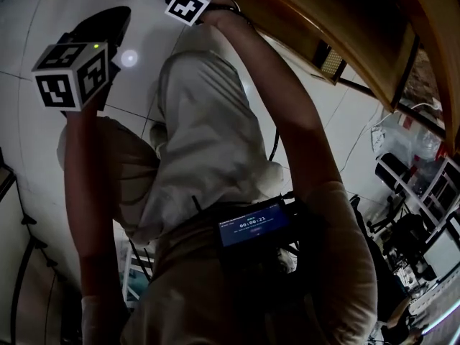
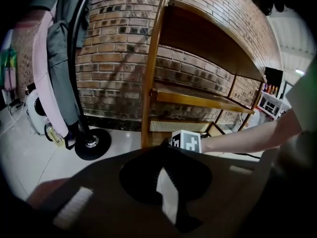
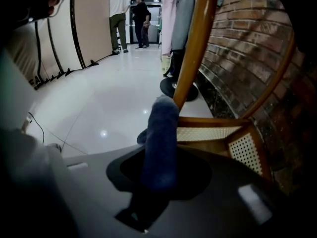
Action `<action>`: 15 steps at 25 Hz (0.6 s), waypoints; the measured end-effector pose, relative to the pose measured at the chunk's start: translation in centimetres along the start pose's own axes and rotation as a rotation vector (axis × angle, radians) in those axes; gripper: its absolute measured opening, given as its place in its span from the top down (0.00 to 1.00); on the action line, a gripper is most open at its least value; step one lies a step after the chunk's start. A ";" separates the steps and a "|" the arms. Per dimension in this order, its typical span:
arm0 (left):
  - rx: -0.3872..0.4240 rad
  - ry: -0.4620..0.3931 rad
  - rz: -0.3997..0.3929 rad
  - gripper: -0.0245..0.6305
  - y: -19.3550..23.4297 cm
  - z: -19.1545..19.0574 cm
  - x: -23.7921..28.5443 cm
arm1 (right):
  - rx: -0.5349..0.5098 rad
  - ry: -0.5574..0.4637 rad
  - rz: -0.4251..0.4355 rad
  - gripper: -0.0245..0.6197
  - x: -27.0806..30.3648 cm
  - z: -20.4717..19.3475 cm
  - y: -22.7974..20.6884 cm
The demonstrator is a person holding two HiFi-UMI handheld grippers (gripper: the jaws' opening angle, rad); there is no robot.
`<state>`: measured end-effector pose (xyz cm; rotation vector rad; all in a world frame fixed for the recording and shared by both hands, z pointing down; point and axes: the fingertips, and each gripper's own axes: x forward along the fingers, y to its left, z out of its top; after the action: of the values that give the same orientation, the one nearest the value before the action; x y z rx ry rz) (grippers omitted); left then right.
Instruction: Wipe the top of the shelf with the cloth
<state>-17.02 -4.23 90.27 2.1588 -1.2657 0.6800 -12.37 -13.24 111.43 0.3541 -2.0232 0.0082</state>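
A dark blue cloth (image 3: pixel 161 143) stands up between the jaws of my right gripper (image 3: pixel 157 175), which is shut on it. Just past it are the wooden shelf's post (image 3: pixel 194 48) and a low cane-panel ledge (image 3: pixel 213 133). In the left gripper view the wooden shelf (image 2: pixel 203 99) stands against a brick wall, its top board (image 2: pixel 213 38) high above. The right gripper's marker cube (image 2: pixel 186 141) sits low by the shelf's foot. My left gripper (image 2: pixel 161 168) is held back from the shelf, tips together and holding nothing. In the head view its cube (image 1: pixel 72 74) is upper left.
A coat stand with a round black base (image 2: pixel 91 144) and hanging clothes (image 2: pixel 59 48) is left of the shelf, with a white appliance (image 2: pixel 35 114) beside it. Two people (image 3: pixel 126 16) stand far off. A cluttered rack (image 1: pixel 417 192) is at my right. The floor is glossy white tile.
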 end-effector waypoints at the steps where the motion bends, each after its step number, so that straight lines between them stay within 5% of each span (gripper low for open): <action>1: -0.002 -0.002 -0.001 0.96 0.1 0.1 0.1 | -0.003 -0.002 0.002 0.81 0.0 0.1 0.0; 15: 0.023 0.024 -0.046 0.95 -1.8 0.4 1.6 | 0.043 -0.052 -0.013 0.81 -0.7 -1.0 -0.2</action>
<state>-14.65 -4.71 90.68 2.1850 -1.1978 0.7027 -11.12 -13.05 111.24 0.3984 -2.0742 0.0346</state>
